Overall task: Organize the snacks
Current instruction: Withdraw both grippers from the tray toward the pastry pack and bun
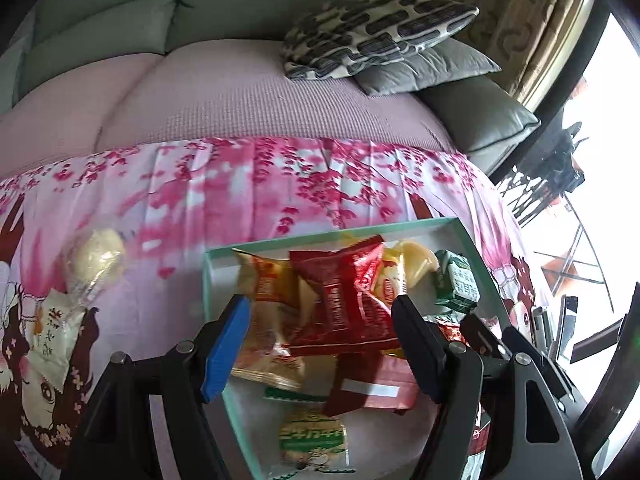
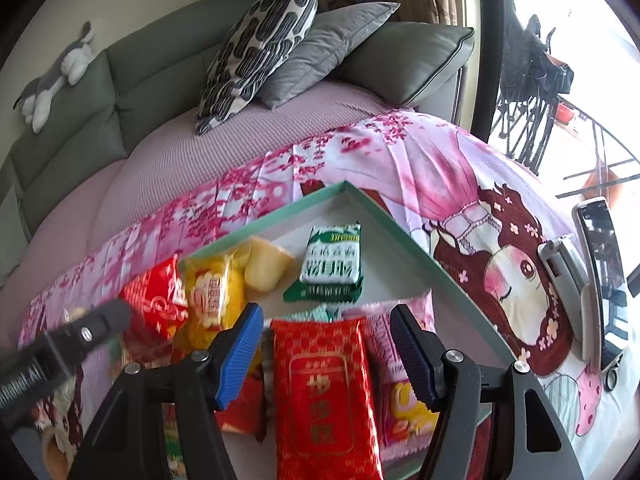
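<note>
Between the blue-padded fingers of the right gripper (image 2: pixel 323 354), at 6 o'clock in the right wrist view, lies the red rectangular foil snack packet with gold characters (image 2: pixel 324 396). Its long axis runs 12 to 6 o'clock, parallel to the fingers. The jaws stand apart, with a gap visible on each side of the packet; no pad touches it. Judged from this alignment, the right gripper is the nearer tool for this packet, and closing across the short axis would seat it.

At 4 o'clock, partly under the red packet, lies a pink printed wrapper (image 2: pixel 394 376). At 12 o'clock, farther into the shallow white tray with mint-green rim (image 2: pixel 384 210), rest a green-and-white square biscuit pack (image 2: pixel 330 262), a pale yellow jelly cup (image 2: pixel 266 270) and a yellow plastic packet (image 2: pixel 214 294).

In the left wrist view, the left gripper (image 1: pixel 320 348) hovers over the same tray with jaws apart. A crumpled dark red foil packet (image 1: pixel 340 300) lies between the finger tips; whether it hangs free or rests on the pile cannot be told.

Outside the tray, at 9 o'clock on the pink cherry-blossom printed cloth (image 1: pixel 240 184), lie a round pale pastry in clear wrap (image 1: pixel 96 258) and a cream paper-wrapped snack (image 1: pixel 50 330). These are judged not yet sorted; the left gripper is nearer to them.

Beyond, at 12 o'clock, stands a grey-green sofa (image 1: pixel 120 12).
</note>
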### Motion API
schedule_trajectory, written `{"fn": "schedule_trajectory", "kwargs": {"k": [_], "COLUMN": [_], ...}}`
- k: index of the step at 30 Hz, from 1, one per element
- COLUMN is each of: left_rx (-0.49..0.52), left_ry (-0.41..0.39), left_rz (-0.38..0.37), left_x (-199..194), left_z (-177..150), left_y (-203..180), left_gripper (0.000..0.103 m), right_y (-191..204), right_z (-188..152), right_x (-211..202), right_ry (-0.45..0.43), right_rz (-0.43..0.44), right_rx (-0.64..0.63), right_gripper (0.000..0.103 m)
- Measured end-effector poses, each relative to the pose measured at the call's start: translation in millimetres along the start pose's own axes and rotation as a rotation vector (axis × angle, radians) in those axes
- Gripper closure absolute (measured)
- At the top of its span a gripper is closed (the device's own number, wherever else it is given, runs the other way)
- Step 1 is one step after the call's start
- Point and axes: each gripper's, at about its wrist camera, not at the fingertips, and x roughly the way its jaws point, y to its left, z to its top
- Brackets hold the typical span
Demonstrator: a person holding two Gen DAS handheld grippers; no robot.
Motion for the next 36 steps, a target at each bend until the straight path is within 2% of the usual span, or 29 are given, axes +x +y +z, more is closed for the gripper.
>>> {"fn": "schedule_trajectory", "kwargs": {"k": [3, 6, 12, 15, 19, 25, 36], "left_rx": [-0.011, -0.019, -0.067, -0.069, -0.070, -0.059, -0.050], "left_ry": [-0.011, -0.012, -0.018, -0.023, -0.029, -0.047, -0.093], "left_rz": [0.020, 0.049, 0.084, 0.095, 0.105, 0.133, 0.131], "left_x": [-1, 1, 4, 6, 7, 7, 2], "left_z": [-2, -4, -8, -9, -11, -12, -12], "left_y": [6, 11, 26, 28, 30, 30, 29], "left_gripper": [0.016, 0.016, 0.016, 0.007, 0.006, 0.006, 0.006], "right_y": [2, 3, 2, 2, 2, 1, 1], "right_z": [-2, -4, -3, -3, -3, -3, -3], "right_x": [2, 6, 6, 7, 8, 8, 10], "right_ry": [0.012, 0.025, 0.026, 0.025, 0.020, 0.006, 0.005], "right_rz": [-0.001, -0.001, -0.004, -0.007, -0.023, -0.025, -0.030], "right_rx": [-0.011, -0.019, -0.013, -0.009, -0.024, -0.024, -0.031], "right_gripper": [0.033, 0.033, 0.021, 0.014, 0.005, 0.000, 0.000]}}
